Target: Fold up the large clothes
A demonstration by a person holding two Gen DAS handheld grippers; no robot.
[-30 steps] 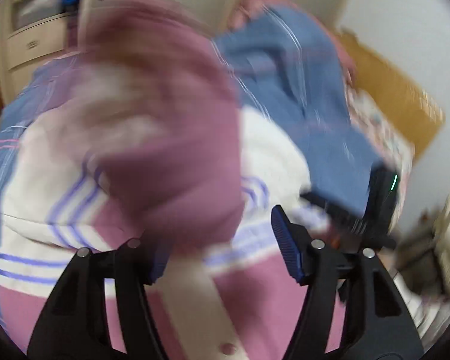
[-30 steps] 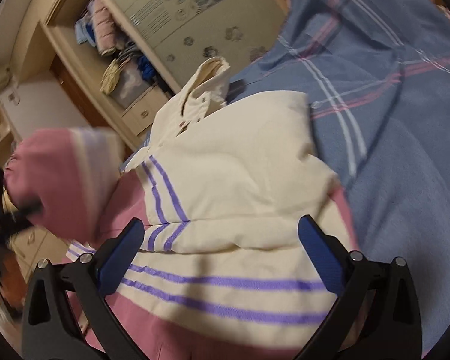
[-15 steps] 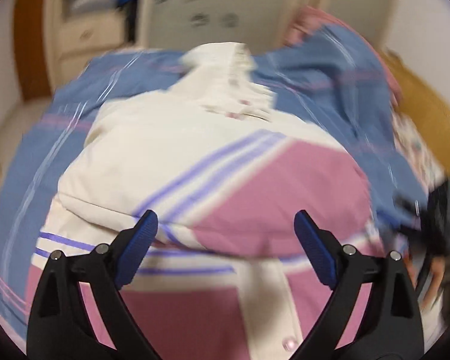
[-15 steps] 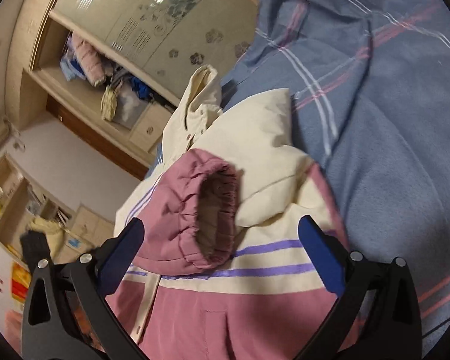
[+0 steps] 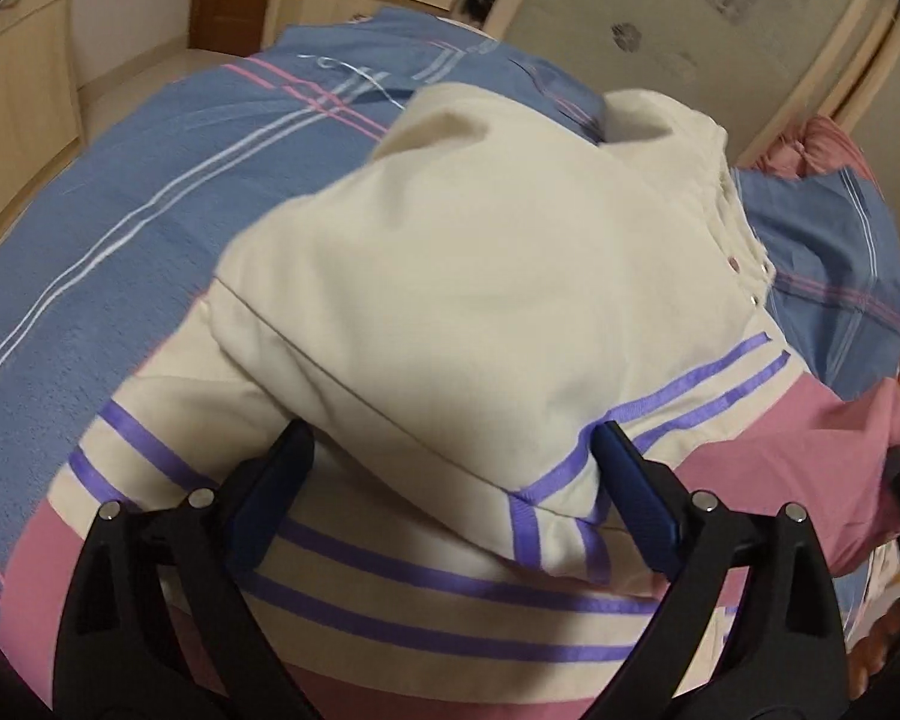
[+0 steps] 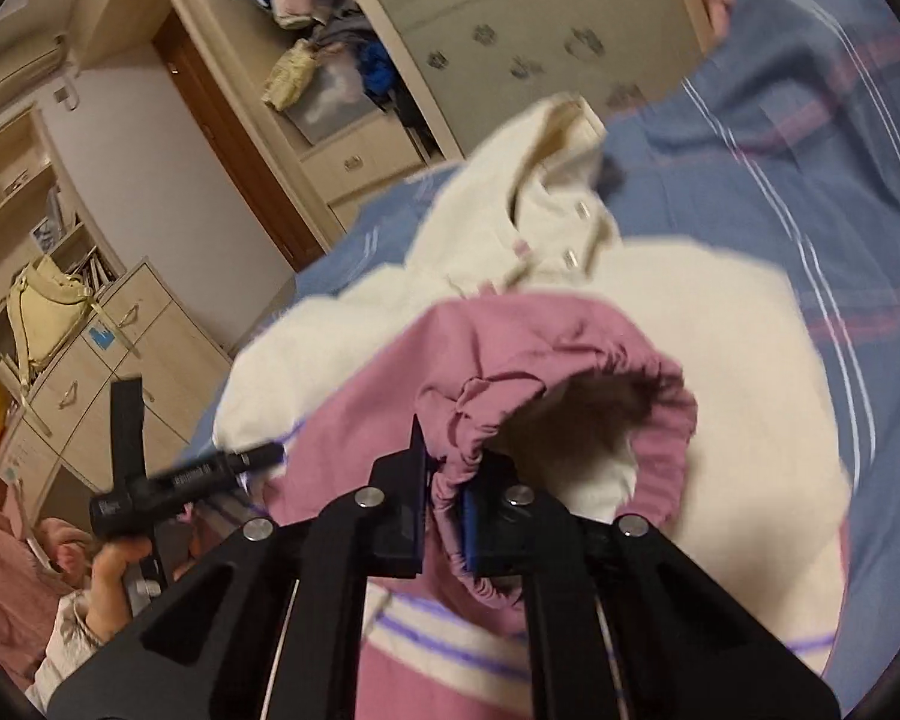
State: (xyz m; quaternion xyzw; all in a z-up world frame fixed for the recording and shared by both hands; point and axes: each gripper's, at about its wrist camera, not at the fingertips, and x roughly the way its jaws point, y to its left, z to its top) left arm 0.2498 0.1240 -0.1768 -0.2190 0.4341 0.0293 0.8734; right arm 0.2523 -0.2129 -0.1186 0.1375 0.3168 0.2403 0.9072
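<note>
The right tongs are clenched on the gathered pink cuff of the jacket's sleeve; their jaws have just been closing, and the elastic edge is pinched between the pads. The left tongs stand released, jaws having just been opening wide, with nothing gripped; they hover low over the cream sleeve that lies folded across the jacket. The jacket itself rests front-up on the blue plaid bed, collar toward the wardrobe.

The step in hand looks like the sleeve fold: one sleeve is laid across the chest, the other is now gripped at its cuff. The next move likely calls for carrying that cuff across the body and laying it flat, without dragging the jacket askew.

Half a second ago the right tongs were wide open with the cuff lying loose ahead of them. A second ago the left tongs held the pink sleeve aloft; that sleeve is gone from them.
</note>
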